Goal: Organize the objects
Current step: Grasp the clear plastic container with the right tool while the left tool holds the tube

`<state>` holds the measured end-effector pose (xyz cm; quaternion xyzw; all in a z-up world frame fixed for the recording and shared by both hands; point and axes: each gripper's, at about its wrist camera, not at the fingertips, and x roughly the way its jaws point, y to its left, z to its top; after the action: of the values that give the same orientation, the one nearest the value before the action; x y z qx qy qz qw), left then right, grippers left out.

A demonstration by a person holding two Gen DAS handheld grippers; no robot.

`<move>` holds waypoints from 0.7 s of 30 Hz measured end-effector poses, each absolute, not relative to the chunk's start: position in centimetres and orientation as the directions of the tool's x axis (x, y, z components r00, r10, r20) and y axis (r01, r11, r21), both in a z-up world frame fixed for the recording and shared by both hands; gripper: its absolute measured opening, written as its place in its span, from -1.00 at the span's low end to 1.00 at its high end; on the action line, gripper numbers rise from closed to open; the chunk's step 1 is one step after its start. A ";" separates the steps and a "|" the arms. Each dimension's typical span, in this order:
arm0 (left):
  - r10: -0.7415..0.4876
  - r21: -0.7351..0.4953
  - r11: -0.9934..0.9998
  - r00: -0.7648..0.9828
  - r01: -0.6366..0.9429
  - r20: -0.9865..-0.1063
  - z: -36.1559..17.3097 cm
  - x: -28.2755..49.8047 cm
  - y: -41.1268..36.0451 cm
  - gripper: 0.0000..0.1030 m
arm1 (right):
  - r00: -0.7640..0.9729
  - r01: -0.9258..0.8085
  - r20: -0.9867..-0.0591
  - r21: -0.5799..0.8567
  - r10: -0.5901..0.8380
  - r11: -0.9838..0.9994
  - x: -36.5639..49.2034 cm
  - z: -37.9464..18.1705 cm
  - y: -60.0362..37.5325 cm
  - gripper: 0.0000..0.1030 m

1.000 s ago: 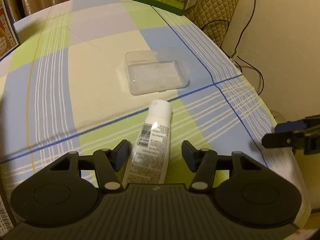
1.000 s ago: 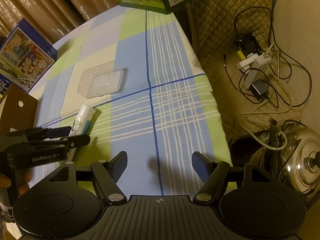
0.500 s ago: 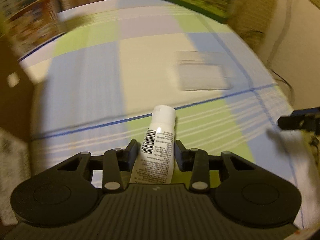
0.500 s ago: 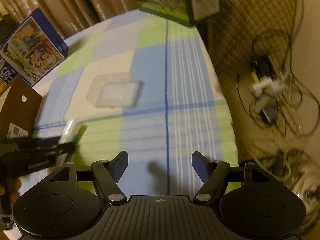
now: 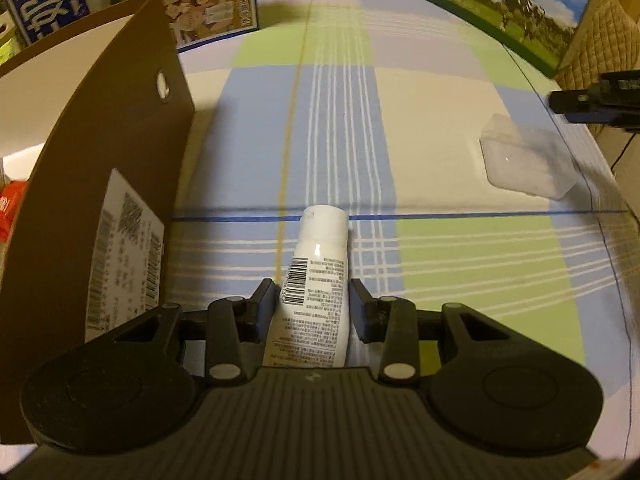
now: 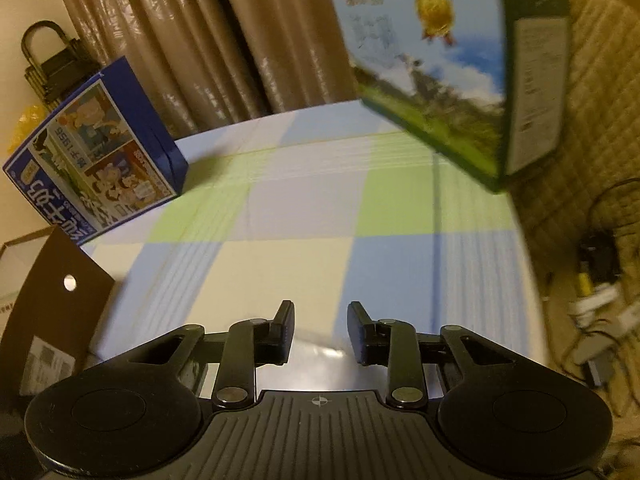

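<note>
On checked tablecloth (image 5: 460, 128) | left tongs (image 5: 313, 308) grip white tube (image 5: 318, 280) | curtains (image 6: 200, 40) behind

A home room: a surface under a pastel checked cloth (image 6: 304, 216), brown pleated curtains (image 6: 208, 40) at twelve o'clock, a quilted beige chair back (image 6: 592, 120) at two o'clock, printed cartons.

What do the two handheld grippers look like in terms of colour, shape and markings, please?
Both the left gripper and right gripper are matte black, with a ribbed central body, two round side discs, silver pivot rivets and blue-faced finger pads. No sleeves or cables show.
</note>
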<state>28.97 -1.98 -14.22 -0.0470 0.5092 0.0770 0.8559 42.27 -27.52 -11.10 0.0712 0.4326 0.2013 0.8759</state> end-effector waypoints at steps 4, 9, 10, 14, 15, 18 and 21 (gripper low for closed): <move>0.085 -0.006 0.982 0.469 -0.189 -0.879 -14.1 28.7 -1.3 -0.33 | 0.486 -0.272 -0.742 0.374 0.462 0.886 43.8 -12.8 -27.4 -0.46; 0.082 -0.013 0.981 0.471 -0.194 -0.878 -14.0 28.8 -1.2 -0.33 | 0.422 -0.243 -0.756 0.437 0.500 0.866 42.5 -13.3 -27.7 -0.46; 0.081 -0.013 0.981 0.472 -0.194 -0.878 -14.0 28.8 -1.2 -0.33 | 0.408 -0.248 -0.755 0.449 0.513 0.858 41.9 -13.3 -27.5 -0.46; 0.077 -0.017 0.981 0.473 -0.191 -0.878 -14.0 29.0 -1.1 -0.33 | 0.392 -0.288 -0.774 0.409 0.497 0.866 38.9 -13.0 -26.4 -0.41; 0.076 -0.018 0.982 0.474 -0.190 -0.877 -14.1 29.0 -1.1 -0.33 | 0.407 -0.300 -0.783 0.373 0.471 0.878 38.4 -12.8 -25.9 -0.28; 0.075 -0.017 0.982 0.475 -0.186 -0.877 -14.1 29.1 -1.1 -0.34 | 0.464 -0.328 -0.775 0.300 0.430 0.896 37.3 -11.9 -24.4 0.19; 0.073 -0.017 0.983 0.474 -0.184 -0.878 -14.0 29.2 -1.1 -0.34 | 0.471 -0.261 -0.793 0.292 0.386 0.920 37.8 -11.8 -23.3 0.35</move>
<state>29.17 -1.10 -14.04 -0.0546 0.5074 0.0752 0.8567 37.77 -23.27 -11.81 0.0651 0.4780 0.1892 0.8553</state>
